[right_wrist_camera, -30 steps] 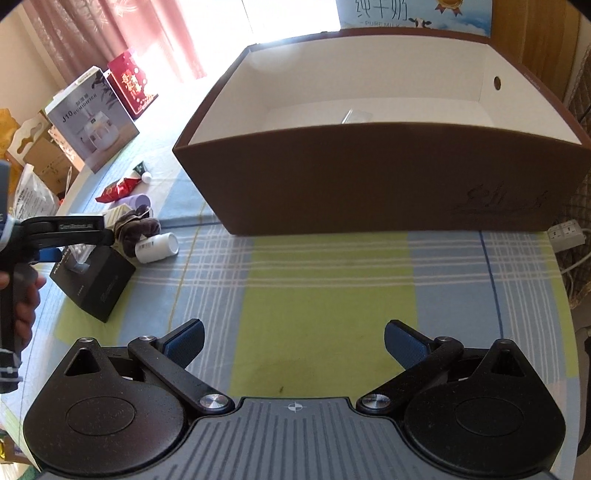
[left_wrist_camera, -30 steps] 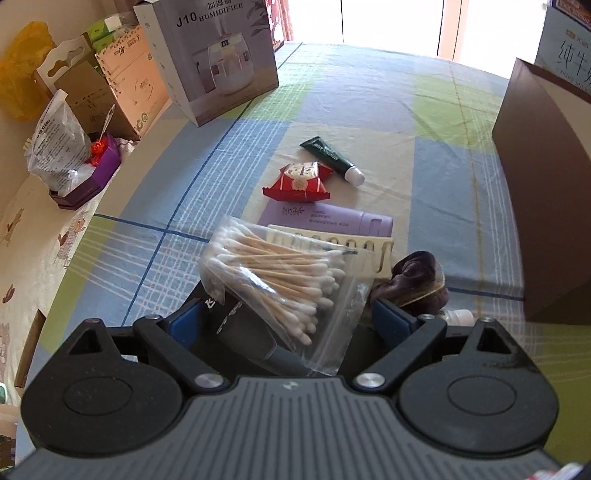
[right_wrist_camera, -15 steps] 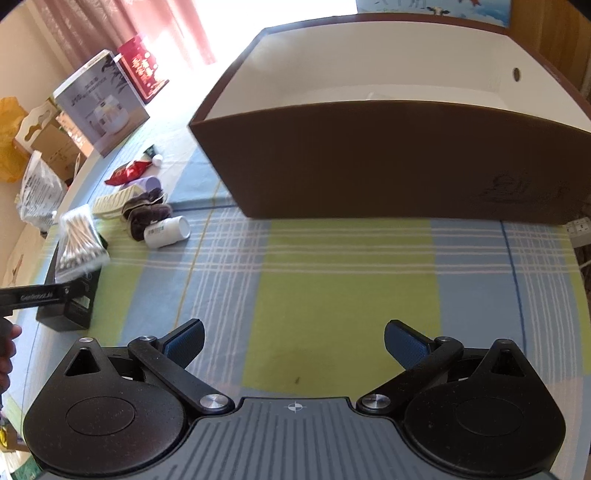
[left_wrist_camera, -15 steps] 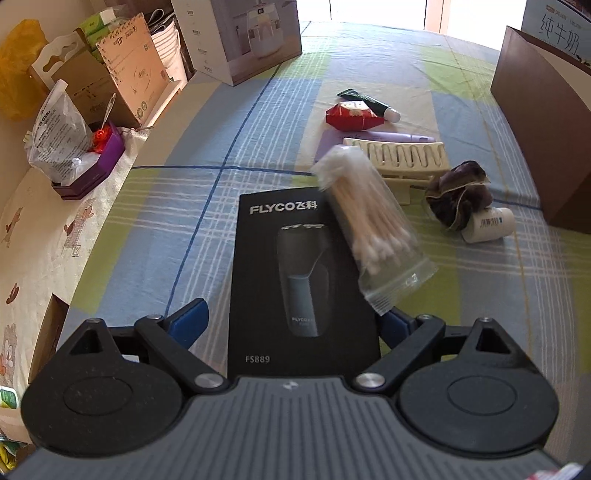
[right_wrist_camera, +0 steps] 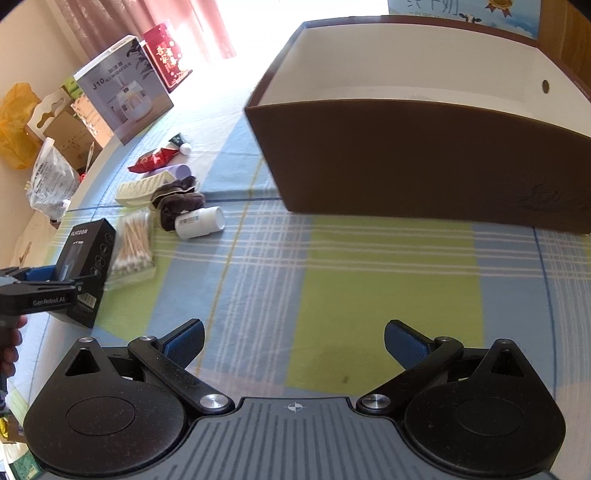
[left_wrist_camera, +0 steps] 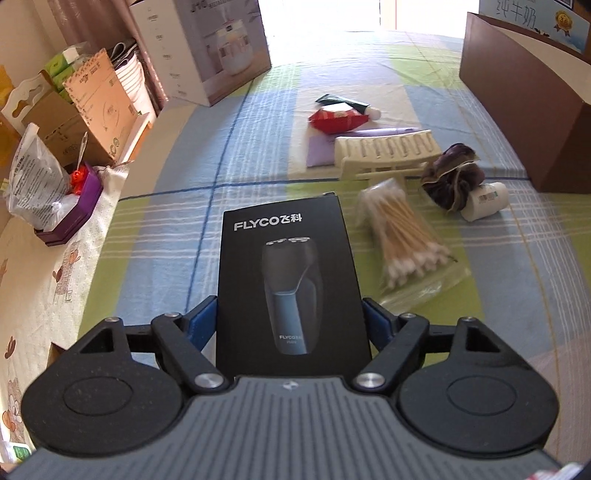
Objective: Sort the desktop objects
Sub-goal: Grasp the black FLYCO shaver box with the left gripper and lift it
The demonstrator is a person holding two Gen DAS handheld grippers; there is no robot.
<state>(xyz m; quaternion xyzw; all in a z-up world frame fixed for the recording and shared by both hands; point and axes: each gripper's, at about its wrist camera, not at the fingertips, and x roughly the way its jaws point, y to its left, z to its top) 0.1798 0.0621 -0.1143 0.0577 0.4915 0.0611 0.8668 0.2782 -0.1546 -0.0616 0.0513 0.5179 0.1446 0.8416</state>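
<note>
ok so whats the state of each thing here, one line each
left tool: shut on the shaver box
right tool: open, holds nothing
shaver box: gripped at its sides
cotton swab bag: lying flat on the cloth
white bottle: on its side
brown storage box: open at the top
green tube: capped, lying flat

I'm working in a home: a checked cloth [left_wrist_camera: 258,155] covers the surface, pink curtains [right_wrist_camera: 122,22] hang behind the humidifier box [right_wrist_camera: 125,92], and toiletries [left_wrist_camera: 343,114] lie before it.
</note>
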